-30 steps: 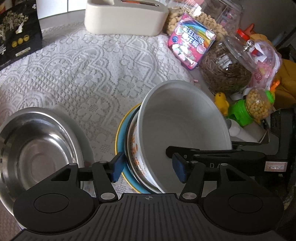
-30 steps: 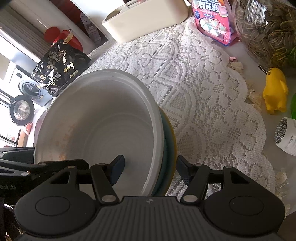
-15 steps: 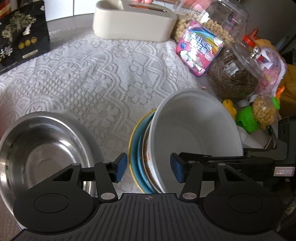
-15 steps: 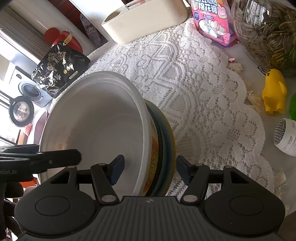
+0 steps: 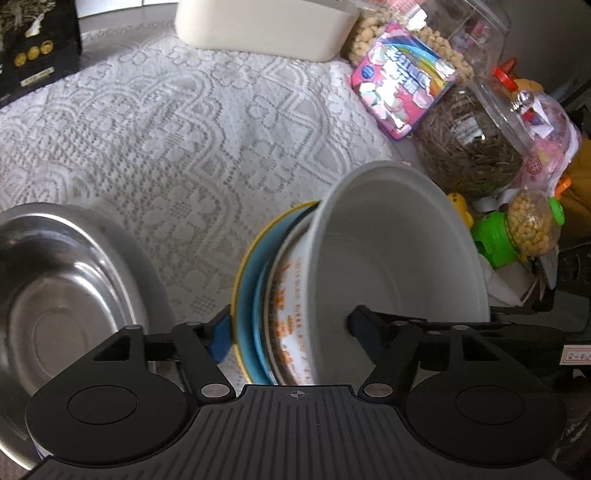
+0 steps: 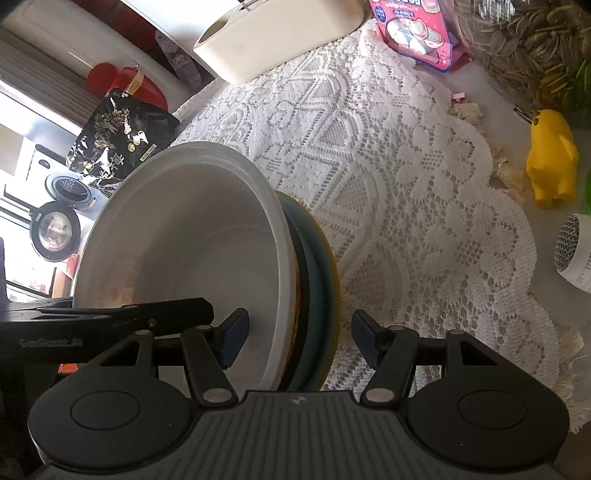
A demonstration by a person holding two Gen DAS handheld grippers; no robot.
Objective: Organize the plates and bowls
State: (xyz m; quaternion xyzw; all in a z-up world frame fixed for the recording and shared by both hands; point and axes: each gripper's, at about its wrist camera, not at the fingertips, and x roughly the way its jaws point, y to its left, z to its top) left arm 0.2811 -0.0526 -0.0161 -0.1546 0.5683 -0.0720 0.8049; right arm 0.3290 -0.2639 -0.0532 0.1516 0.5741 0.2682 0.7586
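A white bowl (image 5: pixel 399 251) sits in a bowl with orange print (image 5: pixel 286 306), on a blue plate with a yellow rim (image 5: pixel 245 291). The stack is tilted and lifted off the lace cloth. My left gripper (image 5: pixel 286 332) straddles the stack's near edge, one finger outside the plate, one inside the white bowl. My right gripper (image 6: pixel 299 338) straddles the opposite edge of the same stack, the white bowl (image 6: pixel 192 236) and plate (image 6: pixel 325 266) between its fingers. Whether the pads press is unclear. A steel bowl (image 5: pixel 62 284) sits to the left.
A lace cloth (image 5: pixel 177 122) covers the table. At the back stand a cream box (image 5: pixel 266 26), a pink sweets bag (image 5: pixel 400 77), jars (image 5: pixel 469 147) and a black bag (image 5: pixel 33 48). A yellow toy (image 6: pixel 552 158) and a white fan (image 6: pixel 576 254) lie right.
The stack has tilted more steeply and risen, both grippers moving with it. The steel bowl has slid lower left in the left wrist view.
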